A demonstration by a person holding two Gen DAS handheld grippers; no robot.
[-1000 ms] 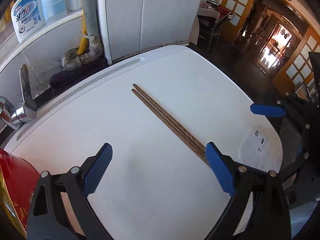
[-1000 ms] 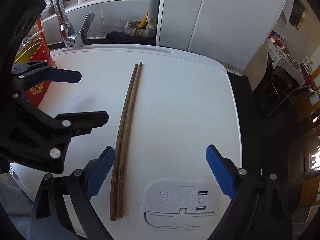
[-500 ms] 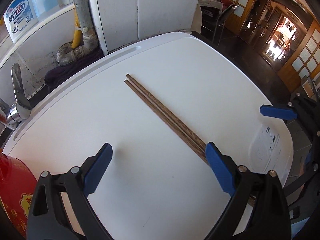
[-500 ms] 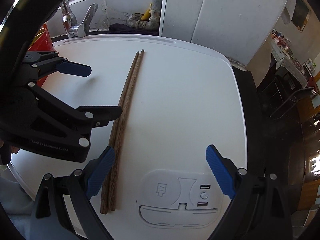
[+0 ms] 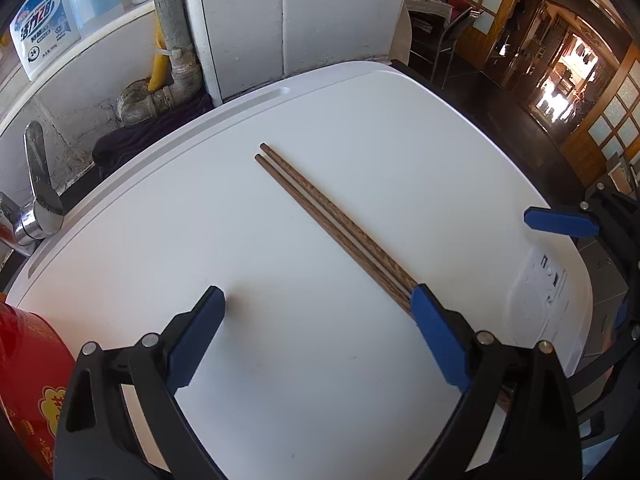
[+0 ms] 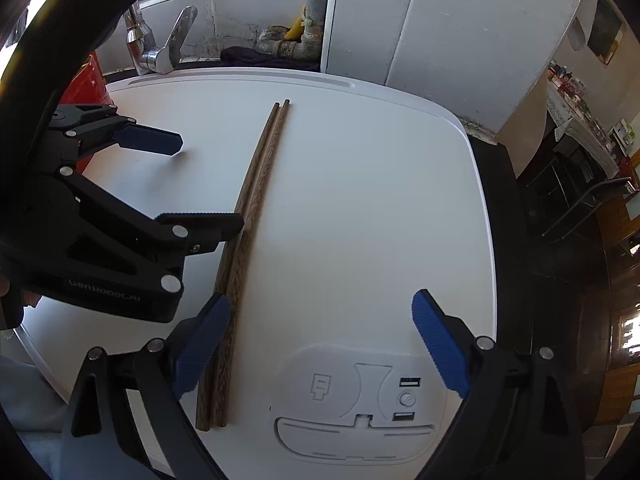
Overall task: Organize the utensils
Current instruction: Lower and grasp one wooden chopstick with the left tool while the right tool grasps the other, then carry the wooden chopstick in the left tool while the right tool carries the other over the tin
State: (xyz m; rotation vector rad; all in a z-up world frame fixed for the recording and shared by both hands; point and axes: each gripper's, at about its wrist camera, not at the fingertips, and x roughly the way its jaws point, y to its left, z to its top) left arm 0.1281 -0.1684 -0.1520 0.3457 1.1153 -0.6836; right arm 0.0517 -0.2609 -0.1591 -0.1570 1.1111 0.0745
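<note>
Since a second ago the left claw (image 5: 316, 312) has moved in on the chopsticks (image 5: 332, 224): its right pad now sits right at their thick ends, and from the right wrist its black finger reaches the pair mid-length.

Chopsticks lie flat, side by side and touching, on the white worktop (image 5: 248, 380), thin tips pointing toward the tap (image 6: 164, 46), thick ends near the embossed control panel (image 6: 360, 400).

Left claw: wide open, holding nothing. Right claw (image 6: 316, 320): also wide open and empty, its left pad over the thick ends, the pair just inside that pad rather than centred.

Step in hand, as I read it: grasp the pair.
- Pick one claw; both crowd the same end.
- Centre the sticks between the pads first; right now they sit at a pad edge in both views.
- Close across both sticks together so they stay paired; they're thin and low, so the pads need to come right down to the worktop.
- Grip away from the very end to limit pivoting.

Count: 2 chopsticks, 2 claws, 1 tap, 1 red tin (image 5: 28, 380) on the tap side, 1 detergent bottle (image 5: 44, 40) on the ledge behind the tap.
</note>
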